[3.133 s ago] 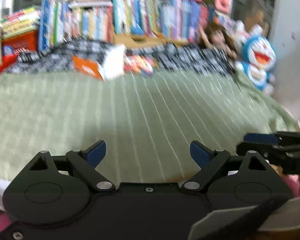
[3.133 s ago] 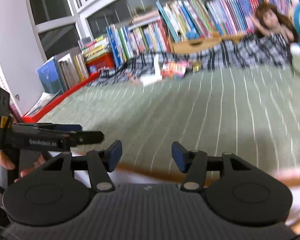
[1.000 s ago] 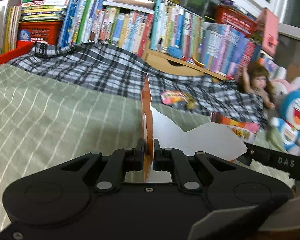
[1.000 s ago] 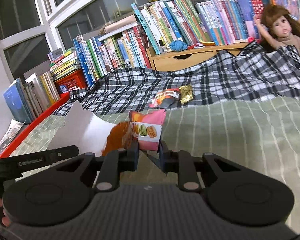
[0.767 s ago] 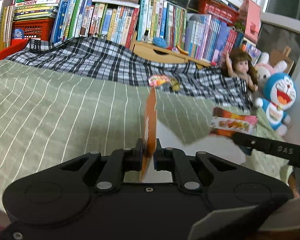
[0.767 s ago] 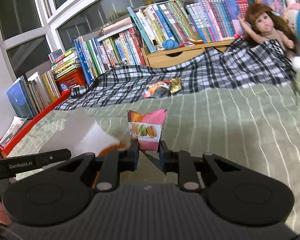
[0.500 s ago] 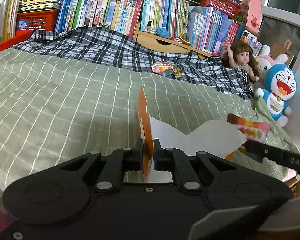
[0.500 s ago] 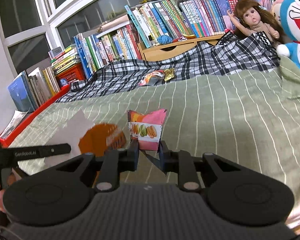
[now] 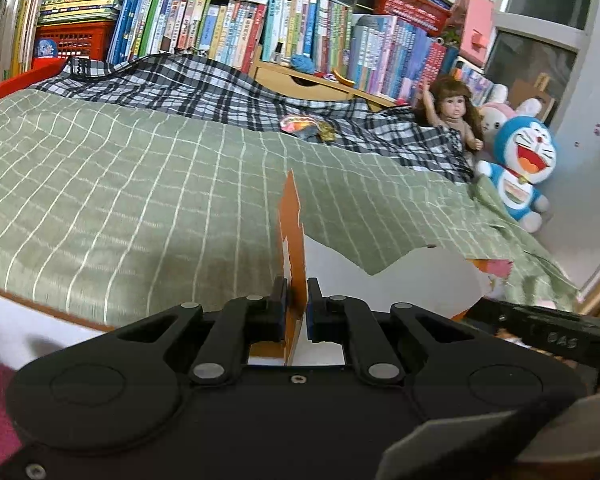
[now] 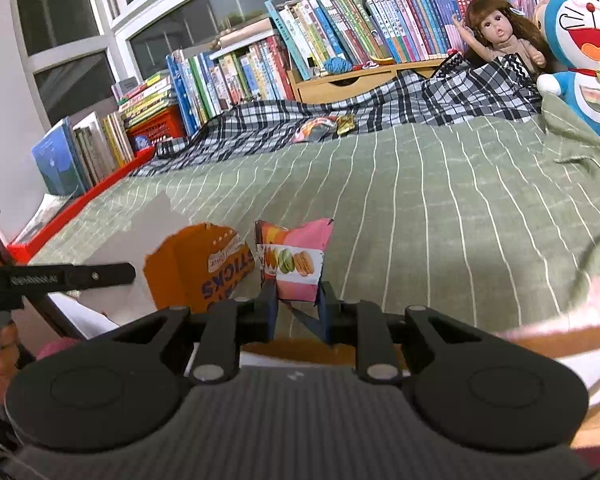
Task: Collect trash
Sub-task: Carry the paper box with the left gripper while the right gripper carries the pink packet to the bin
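While angled downward, both grippers' jaws clamp trash: left gripper (image 9: 294, 310) orange box (image 9: 292, 240), right gripper (image 10: 298, 308) pink packet (image 10: 296, 264).

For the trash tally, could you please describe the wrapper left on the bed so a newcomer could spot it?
Start at the row of books behind the bed. Below them, on the checked blanket, lies a crumpled wrapper. It is bright and multicoloured, beside a small gold wrapper.

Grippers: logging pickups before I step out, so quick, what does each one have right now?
Left gripper: shut on the torn orange box.
Right gripper: shut on the pink macaron packet.
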`<state>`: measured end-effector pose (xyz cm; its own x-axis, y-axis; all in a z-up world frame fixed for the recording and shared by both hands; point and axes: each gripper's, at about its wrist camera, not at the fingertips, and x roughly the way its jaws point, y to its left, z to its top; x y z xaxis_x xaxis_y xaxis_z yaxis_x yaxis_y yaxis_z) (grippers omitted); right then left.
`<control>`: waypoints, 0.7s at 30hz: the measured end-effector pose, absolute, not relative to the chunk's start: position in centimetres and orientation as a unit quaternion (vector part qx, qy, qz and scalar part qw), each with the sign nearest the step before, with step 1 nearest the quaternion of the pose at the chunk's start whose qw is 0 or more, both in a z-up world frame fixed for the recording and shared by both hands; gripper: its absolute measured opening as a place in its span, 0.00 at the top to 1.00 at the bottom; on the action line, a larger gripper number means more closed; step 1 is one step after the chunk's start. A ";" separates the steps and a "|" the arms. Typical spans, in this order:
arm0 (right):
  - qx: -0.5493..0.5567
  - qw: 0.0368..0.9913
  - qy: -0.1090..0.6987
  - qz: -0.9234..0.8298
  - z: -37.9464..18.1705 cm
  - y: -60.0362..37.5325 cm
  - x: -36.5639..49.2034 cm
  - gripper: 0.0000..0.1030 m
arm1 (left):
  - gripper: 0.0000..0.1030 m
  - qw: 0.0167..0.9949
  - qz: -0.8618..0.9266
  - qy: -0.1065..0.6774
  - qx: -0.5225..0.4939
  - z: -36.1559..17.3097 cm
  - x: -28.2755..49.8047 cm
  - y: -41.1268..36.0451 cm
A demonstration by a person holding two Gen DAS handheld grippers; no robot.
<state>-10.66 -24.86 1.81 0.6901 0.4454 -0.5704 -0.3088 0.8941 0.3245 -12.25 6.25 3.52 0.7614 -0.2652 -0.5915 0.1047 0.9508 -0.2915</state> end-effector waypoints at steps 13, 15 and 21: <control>0.067 0.892 0.396 0.206 -0.8 -23.3 -17.1 0.76 | 0.92 0.925 -0.116 0.356 -0.059 2.3 -20.4 4.4; 0.064 0.889 0.405 0.204 -1.3 -23.3 -17.7 0.76 | 0.92 0.923 -0.116 0.365 -0.047 1.8 -21.2 4.2; 0.055 0.880 0.430 0.195 -2.7 -23.3 -18.6 0.76 | 0.92 0.909 -0.112 0.402 -0.022 -0.5 -22.3 3.7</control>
<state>-18.63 -23.32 -2.66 0.5543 0.3905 -0.7350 -0.2967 0.9178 0.2639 -22.32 3.74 -0.52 0.6520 -0.2217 -0.7251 0.1861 0.9738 -0.1304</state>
